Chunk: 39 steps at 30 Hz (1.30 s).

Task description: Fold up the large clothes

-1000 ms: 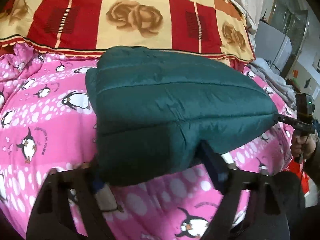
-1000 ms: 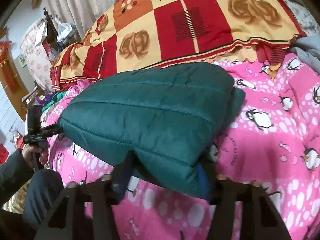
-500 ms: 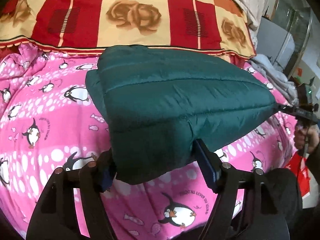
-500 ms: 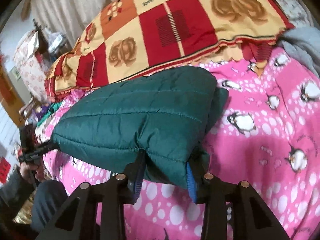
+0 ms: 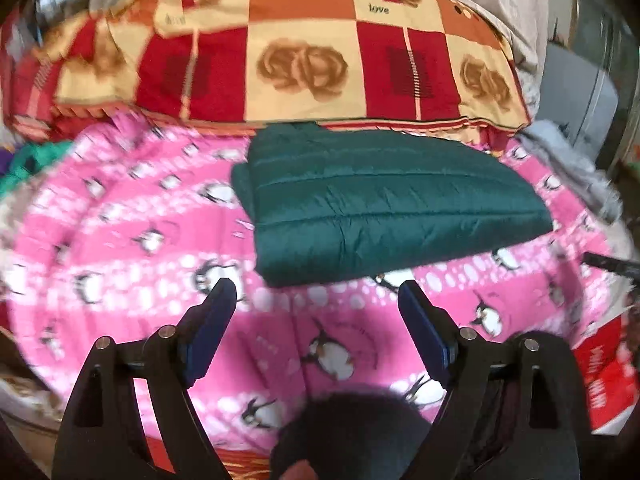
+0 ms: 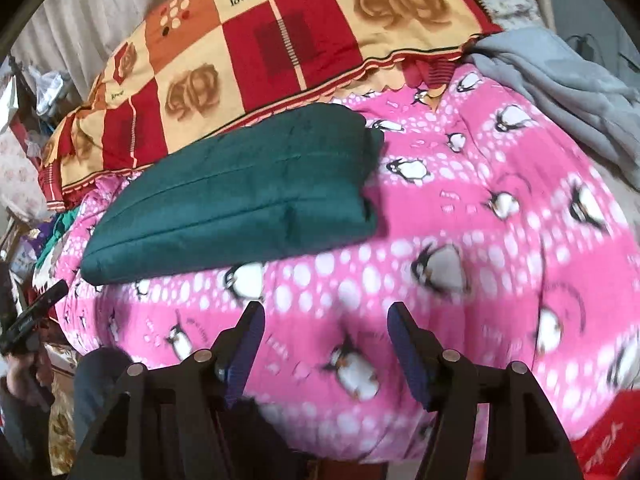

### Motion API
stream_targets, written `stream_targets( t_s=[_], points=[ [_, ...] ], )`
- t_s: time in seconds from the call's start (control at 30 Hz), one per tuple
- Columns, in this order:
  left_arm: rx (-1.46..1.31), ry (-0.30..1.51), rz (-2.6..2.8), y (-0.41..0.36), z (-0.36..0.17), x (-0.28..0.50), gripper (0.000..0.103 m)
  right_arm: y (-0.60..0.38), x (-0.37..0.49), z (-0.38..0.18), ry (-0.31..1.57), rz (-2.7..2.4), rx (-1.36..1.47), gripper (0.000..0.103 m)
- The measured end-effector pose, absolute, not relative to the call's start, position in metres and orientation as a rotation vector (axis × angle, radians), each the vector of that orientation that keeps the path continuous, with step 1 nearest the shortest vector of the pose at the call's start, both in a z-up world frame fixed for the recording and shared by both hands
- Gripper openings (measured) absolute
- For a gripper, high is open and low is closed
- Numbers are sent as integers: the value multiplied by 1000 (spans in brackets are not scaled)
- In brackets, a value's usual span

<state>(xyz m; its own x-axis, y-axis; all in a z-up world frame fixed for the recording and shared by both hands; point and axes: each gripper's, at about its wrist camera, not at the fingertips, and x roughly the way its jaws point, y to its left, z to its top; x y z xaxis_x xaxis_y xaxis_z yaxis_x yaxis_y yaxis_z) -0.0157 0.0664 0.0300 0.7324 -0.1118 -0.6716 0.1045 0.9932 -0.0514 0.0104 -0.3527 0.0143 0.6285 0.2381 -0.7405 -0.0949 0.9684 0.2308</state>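
One green quilted jacket (image 5: 384,204) lies folded into a thick, squarish bundle on the pink penguin blanket (image 5: 132,264) covering the bed, its far edge close against the red and cream rose-patterned quilt (image 5: 304,60). Judging by how it sits, with layers stacked and edges roughly squared and nothing lifted, the folding of this piece looks finished or very nearly so. What may remain is a tidy-up of the near corner, or moving on to another garment; a grey garment (image 6: 560,80) lies on the far right of the bed and could be next, though that is only a guess.

Both tools are clear of the jacket. The left gripper (image 5: 316,304) hangs over bare blanket just near of the bundle's near edge, angled downward, its jaws well apart and opening, with nothing between them. The right gripper (image 6: 326,320) is likewise tilted down over the blanket, near and to the right of the bundle, its jaws apart and widening, empty as well. In the right wrist view a hand (image 6: 24,376) grips the other tool's handle at the far left edge. Motion blur softens both views, so fine seams and creases on the jacket are hard to read.
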Motion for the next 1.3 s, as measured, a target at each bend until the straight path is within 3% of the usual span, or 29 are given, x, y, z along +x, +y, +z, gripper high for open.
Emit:
stream_targets(
  t_s=[0.17,0.4,0.73,1.3],
  points=[
    [108,690,40,50,38,-48,83,-333,-27,18,851,234,123,61],
    [-44,758,9,42,56,-74,83,-315,-76,43,777,159,-93,61],
    [17,791,20,-9,78,-82,83,-336,-85,66,755,110,-36,61],
    [9,793,-17,-17,85,-88,84,-322,-88,80,735,135,-56,61]
  ],
)
